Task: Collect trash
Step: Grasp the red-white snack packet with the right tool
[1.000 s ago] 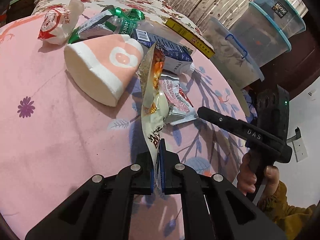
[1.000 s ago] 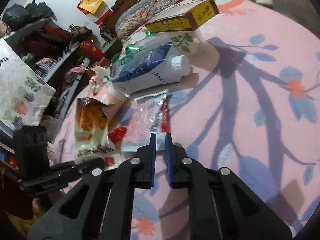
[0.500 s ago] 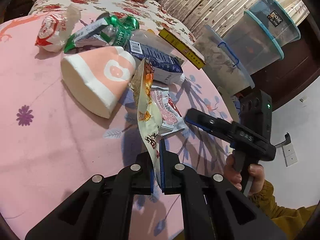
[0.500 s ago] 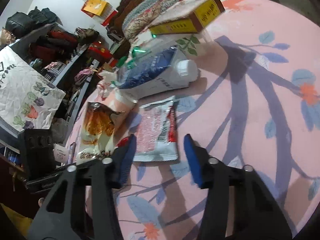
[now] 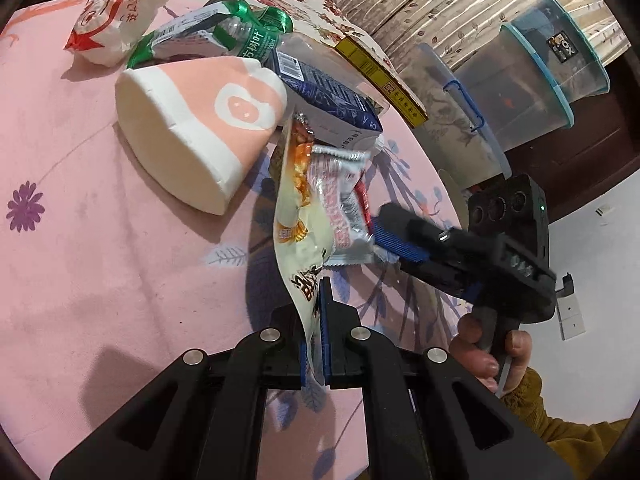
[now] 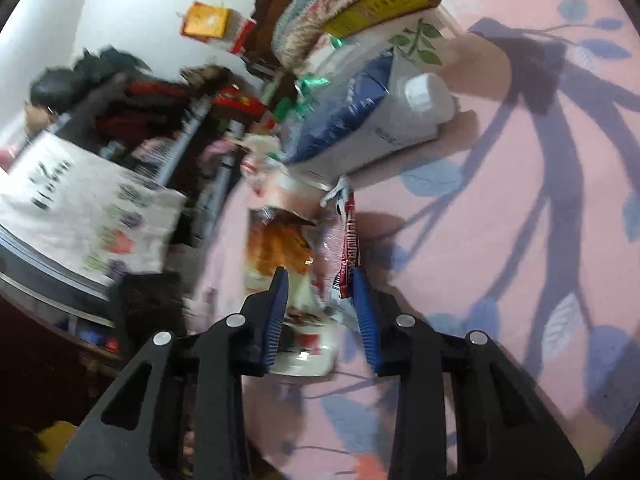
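My left claw (image 5: 316, 312) is pinching the bottom edge of the cream-and-orange snack bag (image 5: 296, 200), holding it up off the pink floral tabletop (image 5: 80, 272) so it hangs free of the heap and leaves the packet behind it exposed. My right claw (image 6: 320, 308) is spread wide, blue pads either side of the silver-and-red wrapper (image 5: 340, 208). In the right wrist view that wrapper stands on edge right between the fingers, close to the right-hand pad; the picture is blurred, so I can't say whether a pad is touching it yet. I reckon this is the reach for the second piece of trash, one wrapper per claw, and the squeeze isn't done.

The rest of the trash is piled further back on the tabletop. A pink-and-white paper cup (image 5: 200, 120) lies on its side with its mouth toward me. A blue-and-white carton (image 6: 360, 128), white cap pointing right, sits just behind the wrappers. There's a green-labelled plastic bottle (image 5: 248, 36), a white-and-red crumpled bag (image 5: 108, 24) at the far left, and a yellow box (image 5: 380, 76) near the far edge.

The wrapper is thin and crinkly, so I judge it wants a bite on its standing edge. The held bag hangs so close beside it that I might well nip both.
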The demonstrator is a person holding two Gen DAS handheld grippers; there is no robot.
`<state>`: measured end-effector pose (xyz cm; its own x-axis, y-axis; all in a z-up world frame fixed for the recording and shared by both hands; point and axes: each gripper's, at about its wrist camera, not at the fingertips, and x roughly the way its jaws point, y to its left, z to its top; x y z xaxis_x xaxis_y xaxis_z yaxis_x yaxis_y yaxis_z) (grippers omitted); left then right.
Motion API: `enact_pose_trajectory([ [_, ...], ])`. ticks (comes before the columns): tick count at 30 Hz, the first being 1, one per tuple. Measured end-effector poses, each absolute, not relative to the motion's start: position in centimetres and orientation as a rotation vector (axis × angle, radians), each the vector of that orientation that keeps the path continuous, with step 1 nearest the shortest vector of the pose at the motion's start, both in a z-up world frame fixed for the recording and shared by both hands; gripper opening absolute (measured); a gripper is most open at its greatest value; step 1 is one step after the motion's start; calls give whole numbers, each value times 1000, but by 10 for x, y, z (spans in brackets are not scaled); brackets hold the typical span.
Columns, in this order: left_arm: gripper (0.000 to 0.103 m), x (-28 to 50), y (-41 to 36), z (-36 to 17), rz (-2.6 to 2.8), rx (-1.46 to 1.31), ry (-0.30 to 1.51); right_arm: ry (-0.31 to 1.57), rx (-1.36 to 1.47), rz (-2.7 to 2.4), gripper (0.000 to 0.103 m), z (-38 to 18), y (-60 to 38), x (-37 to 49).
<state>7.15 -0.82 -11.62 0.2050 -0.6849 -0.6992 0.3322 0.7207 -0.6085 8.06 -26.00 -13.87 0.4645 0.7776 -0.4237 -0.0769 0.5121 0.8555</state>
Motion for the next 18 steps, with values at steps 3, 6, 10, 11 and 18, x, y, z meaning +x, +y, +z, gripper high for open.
enact_pose_trajectory([
  [3,7,72,-5,-120,-737,-369,1167,926,970,669,36,-140,-261,81],
  [6,9,73,-3,-123,-745,-378,1172,935,962,654,36,-140,-256,83],
  [10,9,73,-1,-125,-757,-385,1170,961,914,605,36,-142,-248,86],
  [11,9,73,-1,-125,-759,-385,1170,963,921,611,36,-143,-256,83],
  [18,9,74,4,-126,-766,-395,1165,921,866,695,37,-127,-241,83],
])
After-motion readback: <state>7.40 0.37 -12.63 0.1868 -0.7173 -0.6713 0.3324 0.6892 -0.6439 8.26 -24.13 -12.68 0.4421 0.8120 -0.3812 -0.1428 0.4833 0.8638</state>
